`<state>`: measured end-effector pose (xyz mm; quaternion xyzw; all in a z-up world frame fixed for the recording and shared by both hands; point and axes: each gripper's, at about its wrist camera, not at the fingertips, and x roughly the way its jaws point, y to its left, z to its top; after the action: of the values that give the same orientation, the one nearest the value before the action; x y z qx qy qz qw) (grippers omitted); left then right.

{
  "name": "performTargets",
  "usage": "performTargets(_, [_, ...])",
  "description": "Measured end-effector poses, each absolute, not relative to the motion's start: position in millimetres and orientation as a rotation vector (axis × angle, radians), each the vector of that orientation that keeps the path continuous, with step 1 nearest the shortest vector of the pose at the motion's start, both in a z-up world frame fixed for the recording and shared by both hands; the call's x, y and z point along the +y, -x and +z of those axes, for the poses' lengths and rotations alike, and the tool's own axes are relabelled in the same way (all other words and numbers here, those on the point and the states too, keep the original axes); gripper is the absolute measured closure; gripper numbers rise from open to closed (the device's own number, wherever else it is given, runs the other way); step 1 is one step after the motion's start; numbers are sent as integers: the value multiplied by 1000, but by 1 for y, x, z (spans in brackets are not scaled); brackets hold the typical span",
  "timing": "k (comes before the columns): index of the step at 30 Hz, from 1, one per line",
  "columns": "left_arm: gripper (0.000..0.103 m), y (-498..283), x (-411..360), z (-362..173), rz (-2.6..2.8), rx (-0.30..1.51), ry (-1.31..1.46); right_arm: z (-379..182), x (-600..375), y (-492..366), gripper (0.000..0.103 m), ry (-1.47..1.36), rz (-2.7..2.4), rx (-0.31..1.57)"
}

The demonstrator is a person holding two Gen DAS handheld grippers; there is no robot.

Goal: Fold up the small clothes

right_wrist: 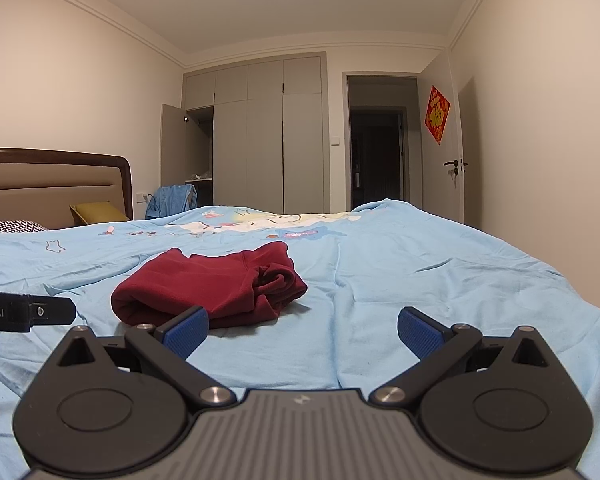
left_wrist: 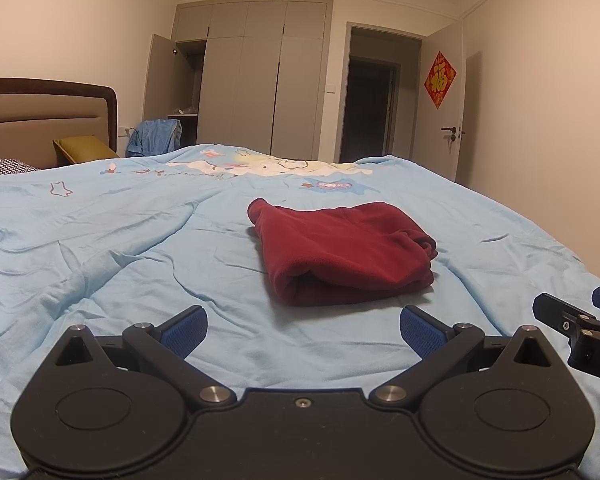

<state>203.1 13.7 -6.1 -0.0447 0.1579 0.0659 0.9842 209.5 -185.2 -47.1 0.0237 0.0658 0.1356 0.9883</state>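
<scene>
Jaws spread on left gripper (left_wrist: 303, 330) and right gripper (right_wrist: 303, 330); loosely folded maroon garment (left_wrist: 342, 254) may unroll if nudged.

Home bedroom; bed (left_wrist: 100, 240); wardrobe (left_wrist: 256, 80); headboard (left_wrist: 40, 120)

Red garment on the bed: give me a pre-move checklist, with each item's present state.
1. Red garment lies folded on the blue bedcover: ok.
2. Left gripper open, empty: ok.
3. Right gripper open, empty: ok.
4. Both grippers apart from the garment: ok.
5. Fold edges even: not ok, the right end is bunched.
6. More clothes left to fold: cannot tell.
</scene>
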Motion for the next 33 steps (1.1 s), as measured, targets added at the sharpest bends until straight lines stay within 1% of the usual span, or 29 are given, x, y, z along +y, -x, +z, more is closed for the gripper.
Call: performTargets(33, [1,-203,13,-9,129,325,86,-48,-185,-210,0,-48,273,136])
